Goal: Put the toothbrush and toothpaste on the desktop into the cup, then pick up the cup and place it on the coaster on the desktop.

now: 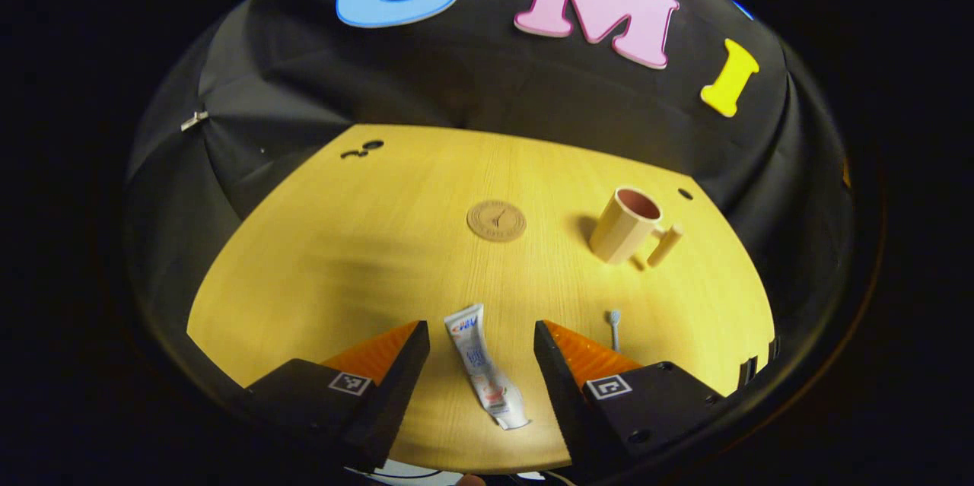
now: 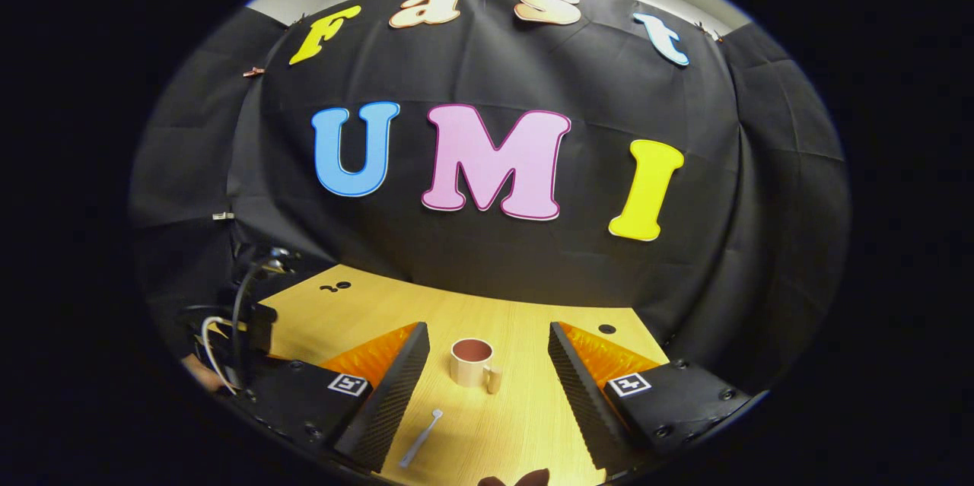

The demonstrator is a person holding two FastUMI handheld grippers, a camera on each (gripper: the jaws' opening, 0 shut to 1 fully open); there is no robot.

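1. In the left gripper view, the left gripper (image 1: 482, 341) is hovering over the near part of the wooden desktop (image 1: 319, 273) with its fingers standing wide apart, holding nothing.
2. The toothpaste (image 1: 485, 366) is lying flat on the desktop between those fingers (touching neither one).
3. The toothbrush (image 1: 615, 326) is lying just beyond the right-hand finger.
4. The cup (image 1: 627, 225) is standing upright farther back, handle turned sideways, with the round coaster (image 1: 496, 220) well apart from it.
5. In the right gripper view, the right gripper (image 2: 488, 357) is also gaping open and empty, framing the cup (image 2: 472, 362), while the toothbrush (image 2: 421, 438) is lying nearer.
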